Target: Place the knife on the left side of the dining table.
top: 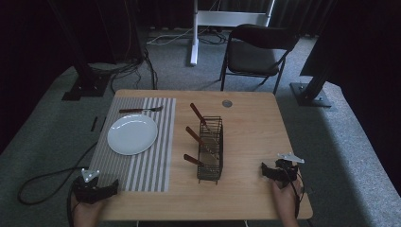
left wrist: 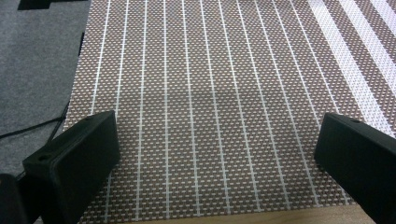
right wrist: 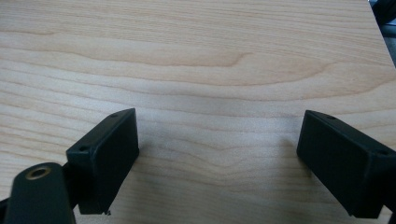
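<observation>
High view showed both grippers, left gripper [top: 101, 189] and right gripper [top: 272, 171], resting with jaws wide and empty at the surface's [top: 250, 127] near corners; the right should approach the wire caddy's [top: 211, 158] knife handles [top: 194, 160] squarely.

a lab-like recording room: dark curtains [top: 28, 42], metal stands [top: 85, 75], floor cables [top: 127, 66], folding chair [top: 255, 52].

The right gripper [right wrist: 219, 163] hangs just above a pale wooden table [right wrist: 196, 60], its two black jaws standing wide apart with nothing between them. The left jaw rises from the near left and the right jaw from the near right, and bare wood grain runs across the gap. A faint shadow lies on the wood between and just beyond the jaws. At the far right corner the table's edge shows, with something dark beyond it.
</observation>
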### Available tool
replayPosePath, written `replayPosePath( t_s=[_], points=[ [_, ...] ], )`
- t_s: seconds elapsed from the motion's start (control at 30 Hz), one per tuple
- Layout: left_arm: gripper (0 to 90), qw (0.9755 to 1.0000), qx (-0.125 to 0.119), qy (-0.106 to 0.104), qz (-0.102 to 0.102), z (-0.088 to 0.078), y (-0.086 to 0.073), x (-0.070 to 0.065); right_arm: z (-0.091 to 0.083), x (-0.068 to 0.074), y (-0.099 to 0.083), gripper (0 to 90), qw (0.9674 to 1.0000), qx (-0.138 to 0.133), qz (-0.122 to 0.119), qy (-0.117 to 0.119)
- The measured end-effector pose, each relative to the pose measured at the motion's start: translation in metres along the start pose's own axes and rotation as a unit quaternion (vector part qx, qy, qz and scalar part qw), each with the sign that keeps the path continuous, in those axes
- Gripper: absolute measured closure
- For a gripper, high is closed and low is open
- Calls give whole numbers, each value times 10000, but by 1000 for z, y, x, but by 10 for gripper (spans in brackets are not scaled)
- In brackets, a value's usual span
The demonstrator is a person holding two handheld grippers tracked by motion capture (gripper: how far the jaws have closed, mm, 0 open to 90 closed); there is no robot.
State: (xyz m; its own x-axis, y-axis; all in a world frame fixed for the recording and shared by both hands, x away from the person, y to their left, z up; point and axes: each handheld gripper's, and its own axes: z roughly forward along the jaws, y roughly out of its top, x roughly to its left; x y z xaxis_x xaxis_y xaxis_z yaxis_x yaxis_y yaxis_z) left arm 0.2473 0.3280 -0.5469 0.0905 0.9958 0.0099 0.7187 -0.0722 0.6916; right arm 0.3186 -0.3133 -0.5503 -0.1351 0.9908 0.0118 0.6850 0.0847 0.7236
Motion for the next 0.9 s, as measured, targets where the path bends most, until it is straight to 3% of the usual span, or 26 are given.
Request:
replayPosePath(
  t_s=[0.6, 0.9],
  points=[
    [3, 9999, -19, -88, 79, 0, -1, 2, 0, 0, 0, 120, 10000, -1, 0, 2],
    [7, 9995, 42, -193, 249, -1, 1, 3, 0, 0, 0, 120, 10000, 4, 5, -3]
  ],
)
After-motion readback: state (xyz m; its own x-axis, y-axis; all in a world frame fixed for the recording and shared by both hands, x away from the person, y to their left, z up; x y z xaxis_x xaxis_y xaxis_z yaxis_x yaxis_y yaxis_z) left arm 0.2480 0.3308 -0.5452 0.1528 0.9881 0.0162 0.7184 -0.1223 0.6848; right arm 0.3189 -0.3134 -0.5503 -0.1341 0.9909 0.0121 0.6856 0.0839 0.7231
